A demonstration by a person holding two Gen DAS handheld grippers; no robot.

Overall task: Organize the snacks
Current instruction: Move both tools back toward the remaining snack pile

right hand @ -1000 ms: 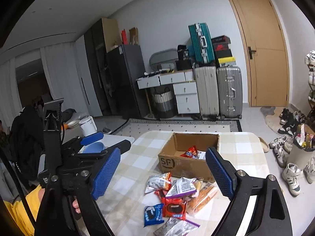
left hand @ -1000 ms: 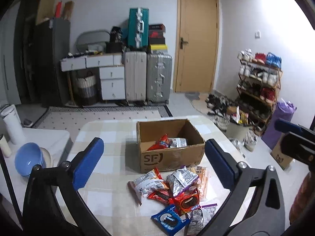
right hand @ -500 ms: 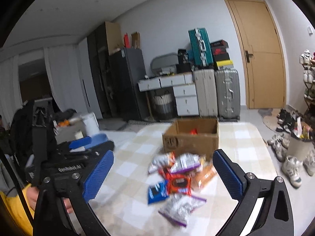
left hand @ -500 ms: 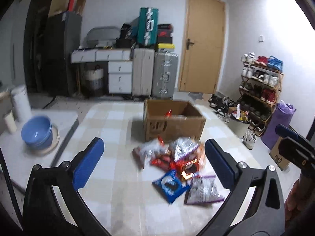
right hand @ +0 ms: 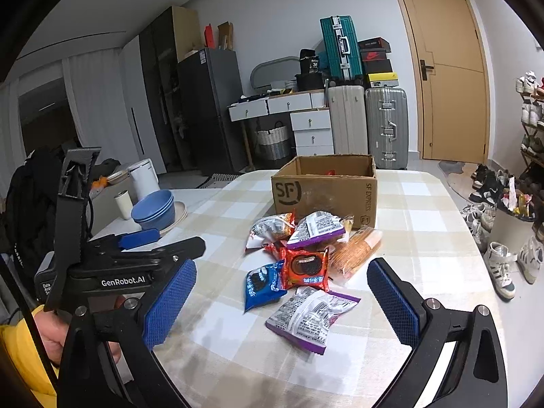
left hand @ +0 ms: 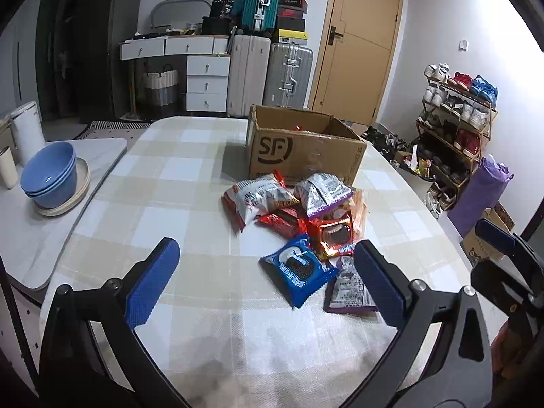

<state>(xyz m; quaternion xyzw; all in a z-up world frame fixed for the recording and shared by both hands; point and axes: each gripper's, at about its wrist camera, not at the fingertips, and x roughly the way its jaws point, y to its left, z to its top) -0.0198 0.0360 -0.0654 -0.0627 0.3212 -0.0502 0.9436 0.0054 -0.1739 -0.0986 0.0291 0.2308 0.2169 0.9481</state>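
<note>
We see both claws released with nothing between their pads: the left claw (left hand: 268, 282) hangs over the checked bench (left hand: 176, 183), and the right claw (right hand: 282, 301) has just been spreading wider. The snacks (right hand: 302, 255) lie heaped on the bench just in front of the cardboard box (right hand: 326, 190). The blue cookie pack (left hand: 299, 270) lies flat, its long axis running diagonally toward the left claw. Something red sits inside the box, possibly another packet.
</note>
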